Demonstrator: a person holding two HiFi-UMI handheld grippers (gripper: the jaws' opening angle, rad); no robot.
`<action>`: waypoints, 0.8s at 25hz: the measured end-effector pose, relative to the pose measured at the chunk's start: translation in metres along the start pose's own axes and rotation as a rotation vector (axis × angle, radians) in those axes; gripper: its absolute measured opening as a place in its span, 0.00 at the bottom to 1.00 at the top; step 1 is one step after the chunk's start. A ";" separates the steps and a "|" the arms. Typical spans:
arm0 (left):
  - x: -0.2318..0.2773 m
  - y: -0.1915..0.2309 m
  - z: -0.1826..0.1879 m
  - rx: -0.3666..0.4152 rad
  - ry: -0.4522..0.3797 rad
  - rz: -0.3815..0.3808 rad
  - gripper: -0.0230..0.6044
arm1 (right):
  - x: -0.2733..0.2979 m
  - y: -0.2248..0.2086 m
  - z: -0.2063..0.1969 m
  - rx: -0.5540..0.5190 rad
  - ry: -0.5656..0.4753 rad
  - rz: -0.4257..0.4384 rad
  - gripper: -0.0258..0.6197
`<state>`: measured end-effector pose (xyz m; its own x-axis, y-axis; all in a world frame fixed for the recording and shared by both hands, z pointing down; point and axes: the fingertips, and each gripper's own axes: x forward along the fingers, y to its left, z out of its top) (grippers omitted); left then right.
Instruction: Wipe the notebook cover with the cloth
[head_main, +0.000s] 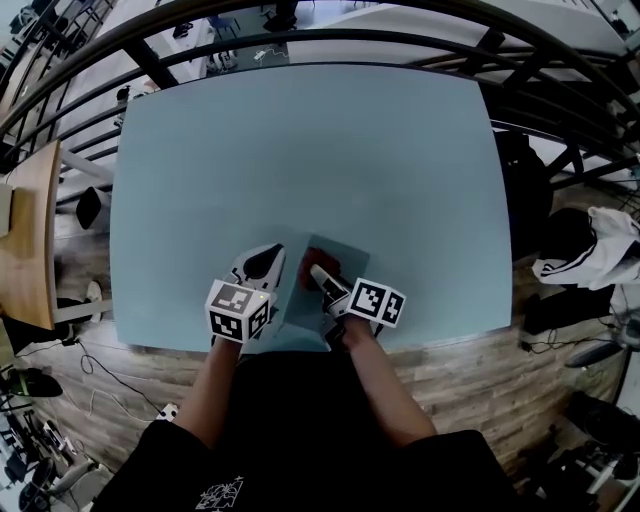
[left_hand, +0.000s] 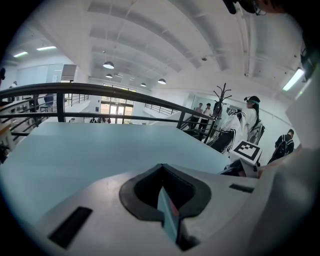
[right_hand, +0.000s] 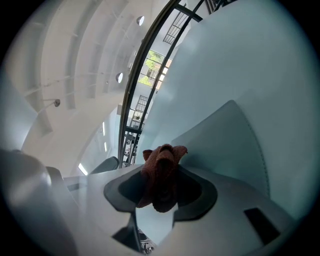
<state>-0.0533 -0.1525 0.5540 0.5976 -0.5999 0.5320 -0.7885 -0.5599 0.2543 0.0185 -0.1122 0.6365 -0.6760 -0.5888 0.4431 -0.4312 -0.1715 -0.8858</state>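
The notebook (head_main: 296, 312), with a pale blue-grey cover much like the table, is held tilted above the table's near edge. My left gripper (head_main: 265, 262) is shut on its edge; in the left gripper view a thin blue-grey slice of notebook (left_hand: 168, 216) with a red streak is pinched between the jaws of the left gripper (left_hand: 167, 200). The right gripper (head_main: 318, 275) is shut on a reddish-brown cloth (head_main: 332, 266). In the right gripper view the bunched cloth (right_hand: 162, 170) sticks out of the right gripper (right_hand: 160, 185), close to the notebook cover (right_hand: 230, 145).
The large blue-grey table (head_main: 300, 150) stretches away ahead. A dark curved railing (head_main: 330, 30) runs behind it. A wooden bench (head_main: 30, 240) stands at the left and a chair with a white jacket (head_main: 600, 245) at the right. Several people (left_hand: 235, 122) stand beyond the table.
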 end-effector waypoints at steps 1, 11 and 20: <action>-0.001 0.001 0.000 -0.003 0.001 0.005 0.05 | 0.003 0.001 -0.002 0.002 0.008 0.004 0.27; -0.008 0.010 -0.011 -0.016 0.006 0.040 0.05 | 0.020 -0.003 -0.017 0.001 0.059 -0.005 0.27; -0.012 0.007 -0.015 -0.012 0.003 0.028 0.05 | 0.010 -0.012 -0.018 0.015 0.035 -0.029 0.27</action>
<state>-0.0679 -0.1405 0.5617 0.5748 -0.6137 0.5412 -0.8067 -0.5359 0.2491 0.0065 -0.1020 0.6541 -0.6841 -0.5551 0.4731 -0.4421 -0.2002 -0.8743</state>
